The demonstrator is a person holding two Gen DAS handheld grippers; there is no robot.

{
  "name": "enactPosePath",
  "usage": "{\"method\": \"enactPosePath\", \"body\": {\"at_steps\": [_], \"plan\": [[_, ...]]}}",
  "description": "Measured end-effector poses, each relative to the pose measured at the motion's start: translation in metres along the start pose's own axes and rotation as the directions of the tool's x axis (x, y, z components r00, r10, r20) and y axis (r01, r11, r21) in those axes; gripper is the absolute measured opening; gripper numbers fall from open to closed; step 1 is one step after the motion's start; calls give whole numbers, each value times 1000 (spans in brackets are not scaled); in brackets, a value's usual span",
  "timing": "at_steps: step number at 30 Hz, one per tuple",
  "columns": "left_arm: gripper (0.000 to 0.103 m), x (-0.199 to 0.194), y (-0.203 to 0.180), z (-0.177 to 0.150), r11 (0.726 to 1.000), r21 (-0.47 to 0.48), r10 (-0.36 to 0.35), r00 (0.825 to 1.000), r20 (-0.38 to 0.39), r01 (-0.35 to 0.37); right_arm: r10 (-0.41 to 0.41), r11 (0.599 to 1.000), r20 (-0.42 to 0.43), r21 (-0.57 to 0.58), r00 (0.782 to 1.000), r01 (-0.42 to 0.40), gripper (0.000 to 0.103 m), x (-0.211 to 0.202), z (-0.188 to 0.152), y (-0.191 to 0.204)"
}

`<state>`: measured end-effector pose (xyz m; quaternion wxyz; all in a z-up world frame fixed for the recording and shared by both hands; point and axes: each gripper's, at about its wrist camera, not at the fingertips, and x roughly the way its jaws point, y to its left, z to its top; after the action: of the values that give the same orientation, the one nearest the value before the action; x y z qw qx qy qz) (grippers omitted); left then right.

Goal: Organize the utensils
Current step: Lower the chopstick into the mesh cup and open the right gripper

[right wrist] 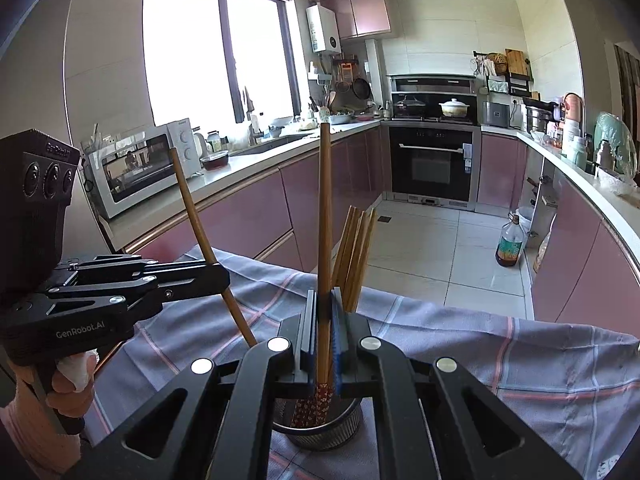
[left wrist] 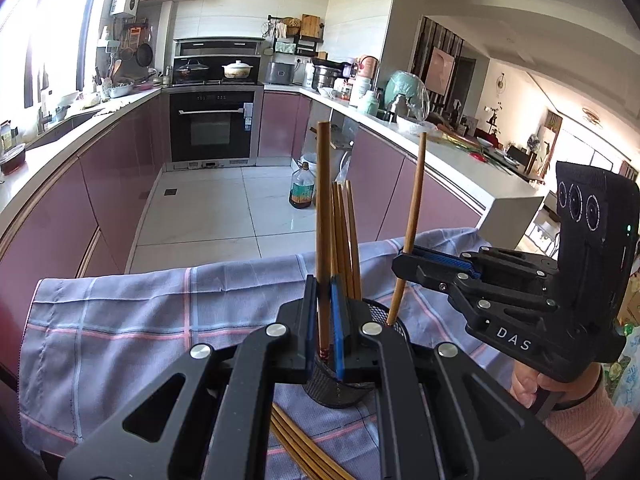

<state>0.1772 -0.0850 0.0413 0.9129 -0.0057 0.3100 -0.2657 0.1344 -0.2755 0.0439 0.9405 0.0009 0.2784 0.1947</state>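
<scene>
My left chopstick (left wrist: 323, 216) is plain brown wood with a dark red patterned tip, standing almost upright, tip down over the black mesh cup (left wrist: 340, 390). My right chopstick (right wrist: 325, 216) looks the same, with a red flowered end pointing into the cup's mouth. A bunch of chopsticks (left wrist: 345, 236) already stands in the cup, leaning a little. A few more loose chopsticks (left wrist: 296, 448) lie flat on the checked cloth, just beside the cup's base.
</scene>
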Motion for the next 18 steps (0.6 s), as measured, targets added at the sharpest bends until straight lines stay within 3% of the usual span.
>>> {"method": "enactPosePath", "body": {"at_steps": [10, 18], "plan": [[7, 27, 0, -8, 999, 52, -8, 996, -94, 13, 6, 999, -77, 37, 997, -3, 5, 20, -2, -13], [8, 43, 10, -6, 1000, 15, -6, 994, -111, 8, -4, 998, -98, 60, 995, 10, 8, 29, -6, -18]]}}
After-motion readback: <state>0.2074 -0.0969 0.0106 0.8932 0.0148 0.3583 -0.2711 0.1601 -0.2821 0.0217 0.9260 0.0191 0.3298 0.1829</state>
